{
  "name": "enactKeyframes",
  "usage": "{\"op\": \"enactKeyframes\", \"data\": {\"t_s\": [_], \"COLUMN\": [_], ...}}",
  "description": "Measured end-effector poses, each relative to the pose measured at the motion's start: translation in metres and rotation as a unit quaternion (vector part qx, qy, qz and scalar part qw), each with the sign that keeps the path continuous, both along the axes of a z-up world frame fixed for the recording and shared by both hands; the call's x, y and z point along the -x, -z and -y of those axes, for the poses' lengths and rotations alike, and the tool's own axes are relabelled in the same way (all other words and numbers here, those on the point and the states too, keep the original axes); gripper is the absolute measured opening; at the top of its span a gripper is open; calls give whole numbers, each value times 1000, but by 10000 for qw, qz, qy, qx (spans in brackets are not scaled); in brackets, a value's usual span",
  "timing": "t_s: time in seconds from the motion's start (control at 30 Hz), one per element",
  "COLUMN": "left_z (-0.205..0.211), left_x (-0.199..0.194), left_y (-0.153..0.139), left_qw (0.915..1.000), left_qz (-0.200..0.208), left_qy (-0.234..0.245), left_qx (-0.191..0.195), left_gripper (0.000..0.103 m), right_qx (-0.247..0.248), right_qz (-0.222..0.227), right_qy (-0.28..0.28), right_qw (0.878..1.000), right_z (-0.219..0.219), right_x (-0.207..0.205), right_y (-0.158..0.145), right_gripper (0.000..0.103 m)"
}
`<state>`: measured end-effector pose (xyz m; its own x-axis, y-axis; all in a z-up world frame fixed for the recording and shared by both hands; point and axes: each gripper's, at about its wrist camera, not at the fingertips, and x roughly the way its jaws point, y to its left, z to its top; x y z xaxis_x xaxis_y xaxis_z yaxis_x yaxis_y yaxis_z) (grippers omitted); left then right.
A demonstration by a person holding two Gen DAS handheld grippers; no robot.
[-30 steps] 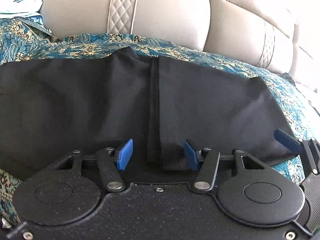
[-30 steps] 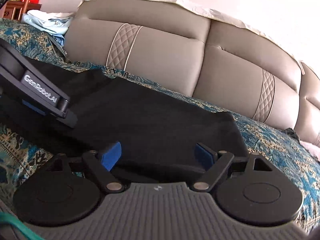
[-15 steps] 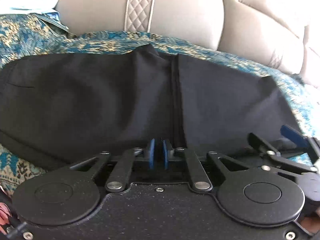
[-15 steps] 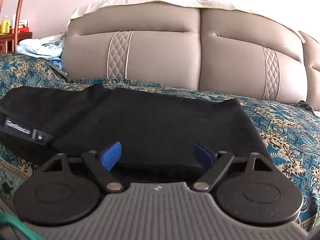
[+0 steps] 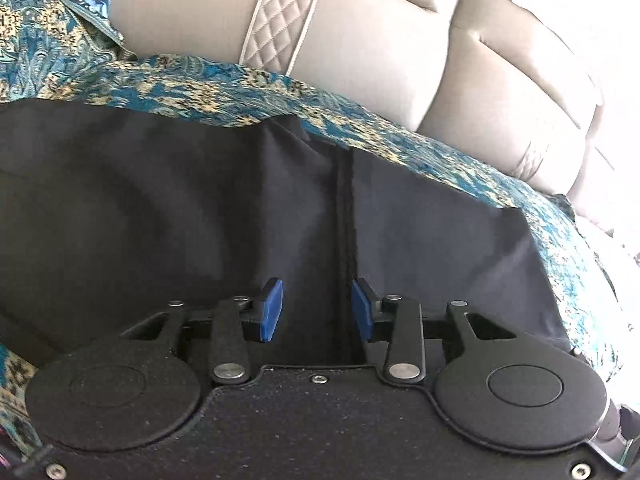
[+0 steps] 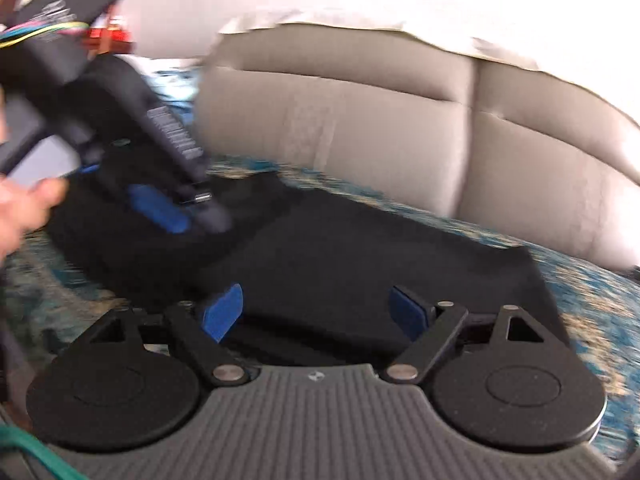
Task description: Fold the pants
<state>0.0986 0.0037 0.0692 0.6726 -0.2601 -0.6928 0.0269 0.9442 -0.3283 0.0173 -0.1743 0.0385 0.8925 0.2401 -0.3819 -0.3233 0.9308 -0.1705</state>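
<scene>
The black pants (image 5: pixel 200 208) are found laid flat across the patterned bedspread (image 5: pixel 192 92), in front of the padded headboard (image 5: pixel 360 48), with a vertical seam or overlapped edge (image 5: pixel 343 240) running down the middle of the cloth.

The left gripper (image 5: pixel 317 310) is noted partly open, its jaws having just been opening; the blue pads (image 5: pixel 271 309) stand either side of the seam, and no cloth is seen clamped, though fabric lies between and beneath them. The right gripper (image 6: pixel 316 312) is held wide open over the near edge of the pants (image 6: pixel 360 256), nothing gripped. In the blurred right-wrist view the left tool is seen raised at the upper left, with a hand (image 6: pixel 24 204) at the frame edge.

Risks are judged as follows. If the left jaws are closed where they now stand, only the top layer at the seam may be pinched, and the lower layer would be left behind when lifted. An uneven grip between the two tools would skew the fold line. The thin fabric may slip from the pads, and the bedspread beneath may be caught together with it
</scene>
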Motion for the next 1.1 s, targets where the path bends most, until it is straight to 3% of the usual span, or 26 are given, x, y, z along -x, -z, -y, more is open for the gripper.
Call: {"op": "enactKeyframes", "data": {"t_s": [0.17, 0.33, 0.4, 0.5, 0.57, 0.73, 0.83, 1.03, 1.1], "left_z": [-9, -15, -17, -17, -18, -19, -23, -31, -31], "left_x": [0, 5, 9, 12, 13, 14, 15, 12, 9], "left_y": [2, 14, 16, 20, 22, 25, 26, 27, 26], "left_qw": [9986, 9937, 9919, 9894, 9884, 9864, 9873, 9901, 9904], "left_qz": [86, 94, 191, 290, 368, 514, 585, 628, 631], "left_qy": [-76, -264, -264, -232, -174, -22, 42, -48, -92], "left_qx": [-507, -1088, -1227, -1403, -1463, -1558, -1475, -1253, -1225], "left_gripper": [39, 42, 50, 52, 54, 57, 58, 61, 62], "right_qx": [-148, -438, -424, -395, -366, -32, -407, -676, -1060], "right_qz": [-220, -571, -562, -460, -389, -10, -13, -126, -354], "right_qy": [-415, -330, -210, 85, 200, 278, 512, 711, 798], "right_qw": [9988, 9969, 9973, 9981, 9984, 9996, 9979, 9951, 9905], "right_z": [-27, -36, -40, -43, -47, -64, -60, -51, -45], "right_x": [-4, -18, -21, -22, -20, -8, -11, -22, -28], "right_y": [5, 9, 10, 12, 16, 21, 20, 17, 12], "right_gripper": [89, 89, 84, 74, 72, 52, 42, 37, 32]}}
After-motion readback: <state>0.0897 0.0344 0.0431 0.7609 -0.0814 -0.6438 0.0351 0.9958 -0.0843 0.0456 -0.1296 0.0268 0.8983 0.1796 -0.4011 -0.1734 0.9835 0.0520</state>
